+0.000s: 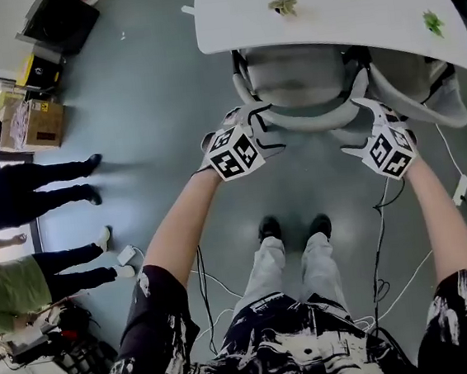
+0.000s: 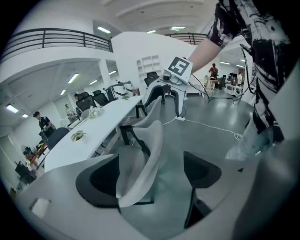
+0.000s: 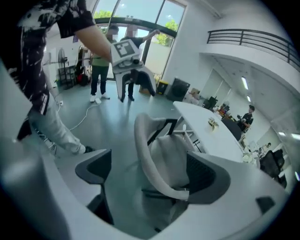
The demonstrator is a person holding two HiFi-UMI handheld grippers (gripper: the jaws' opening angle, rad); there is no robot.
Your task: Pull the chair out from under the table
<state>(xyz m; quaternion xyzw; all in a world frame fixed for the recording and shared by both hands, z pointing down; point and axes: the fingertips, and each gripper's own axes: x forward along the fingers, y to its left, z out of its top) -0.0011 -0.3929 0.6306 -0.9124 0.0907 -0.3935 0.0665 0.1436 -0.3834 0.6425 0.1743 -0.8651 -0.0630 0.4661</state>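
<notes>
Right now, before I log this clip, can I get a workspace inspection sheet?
Surface: white table over a grey floor.
Job's things: grey chair partly under the table, backrest toward the person.
Clutter: small green items on the table.
Grippers: left claw and right claw open, each straddling the backrest rim.
Cables: leads hang from the grippers; white cable runs to a power strip on the floor.
Surroundings: bystanders' legs and a cardboard box at left.

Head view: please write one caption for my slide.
Left gripper and right gripper, jaws open, straddle the backrest rim of the pale grey office chair under the white table.
</notes>
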